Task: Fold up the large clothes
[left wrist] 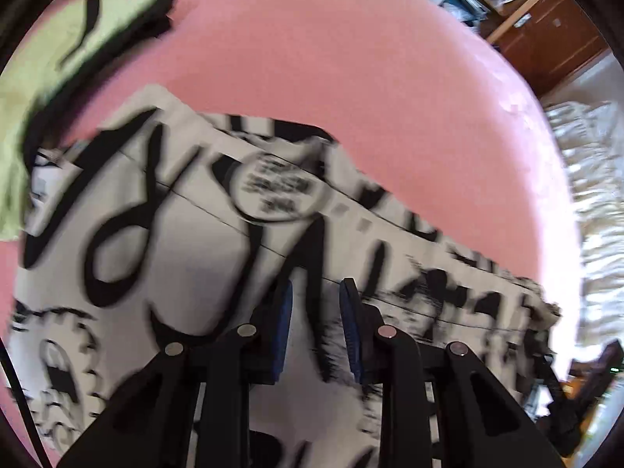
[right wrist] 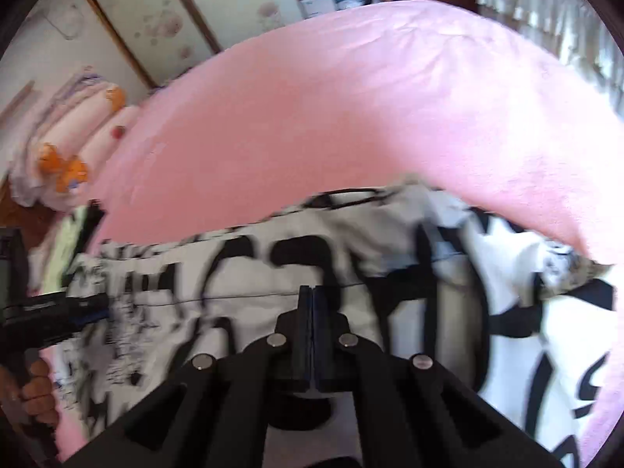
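Note:
A large white garment (left wrist: 187, 241) with bold black lettering lies spread on a pink bed sheet (left wrist: 351, 58). My left gripper (left wrist: 316, 292) hovers just over its middle, blue pads a small gap apart, and only the flat cloth below shows through the gap. In the right wrist view the same garment (right wrist: 249, 257) lies rumpled. My right gripper (right wrist: 312, 292) is shut above it, pads pressed together, with no cloth visible between them. The left gripper (right wrist: 91, 310) also appears there at the left edge, held by a hand (right wrist: 37, 390).
A light green garment with black trim (left wrist: 78, 39) lies folded at the far left of the bed. Pillows with orange prints (right wrist: 66, 148) are stacked at the bed's head. A wooden cabinet (left wrist: 553, 39) and white frilled fabric (left wrist: 592, 202) stand beyond the bed's edge.

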Demonstrator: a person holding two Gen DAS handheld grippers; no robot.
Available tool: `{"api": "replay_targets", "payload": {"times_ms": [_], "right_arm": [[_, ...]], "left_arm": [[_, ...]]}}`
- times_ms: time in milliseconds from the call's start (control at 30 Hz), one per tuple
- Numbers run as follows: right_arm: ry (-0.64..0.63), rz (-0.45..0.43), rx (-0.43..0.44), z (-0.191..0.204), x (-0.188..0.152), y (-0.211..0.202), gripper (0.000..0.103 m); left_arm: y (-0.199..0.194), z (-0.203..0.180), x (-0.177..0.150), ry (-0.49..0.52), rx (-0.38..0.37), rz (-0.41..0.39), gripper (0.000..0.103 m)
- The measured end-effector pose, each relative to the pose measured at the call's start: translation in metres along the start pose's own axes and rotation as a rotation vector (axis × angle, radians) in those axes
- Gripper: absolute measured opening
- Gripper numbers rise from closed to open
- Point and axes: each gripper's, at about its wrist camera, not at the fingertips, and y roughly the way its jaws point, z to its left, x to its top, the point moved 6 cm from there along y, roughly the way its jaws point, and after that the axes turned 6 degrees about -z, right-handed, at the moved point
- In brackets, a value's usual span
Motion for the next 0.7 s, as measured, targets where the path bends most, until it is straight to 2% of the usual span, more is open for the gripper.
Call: {"api": "replay_targets", "payload": {"times_ms": [67, 100, 133, 167, 267, 300, 400, 500, 600, 700], "right_arm": [[0.092, 0.004, 0.008, -0.022, 0.0, 0.0, 0.0], [0.159, 0.0, -0.008, -0.035, -0.001, -0.002, 0.0], [0.2, -0.004, -0.063, -0.048, -0.003, -0.004, 0.0], [0.213, -0.004, -0.13, -0.06, -0.005, -0.006, 0.0], [0.279, -0.015, -0.123, -0.075, -0.008, -0.014, 0.0], [0.281, -0.015, -0.135, -0.075, -0.009, -0.017, 0.0], [0.211, -0.007, -0.182, -0.068, -0.01, -0.022, 0.0], [0.156, -0.001, -0.237, -0.058, -0.009, -0.029, 0.0], [0.131, -0.001, -0.273, -0.053, -0.011, -0.043, 0.0], [0.134, -0.013, -0.249, -0.039, -0.014, -0.062, 0.0]], "left_arm": [[-0.001, 0.014, 0.004, -0.033, 0.048, -0.017, 0.025], [-0.002, 0.023, 0.006, -0.071, 0.051, -0.024, 0.025], [-0.003, 0.03, 0.007, -0.101, 0.056, -0.034, 0.024], [-0.005, 0.039, 0.009, -0.121, 0.087, -0.051, 0.024], [-0.012, 0.07, 0.014, -0.122, 0.246, -0.095, 0.024], [-0.015, 0.081, 0.017, -0.136, 0.274, -0.114, 0.024], [-0.02, 0.1, 0.022, -0.162, 0.247, -0.143, 0.024], [-0.034, 0.116, 0.033, -0.1, 0.286, -0.146, 0.024], [-0.053, 0.111, 0.038, -0.034, 0.287, -0.164, 0.024], [-0.077, 0.094, 0.032, -0.02, 0.255, -0.189, 0.025]]}}
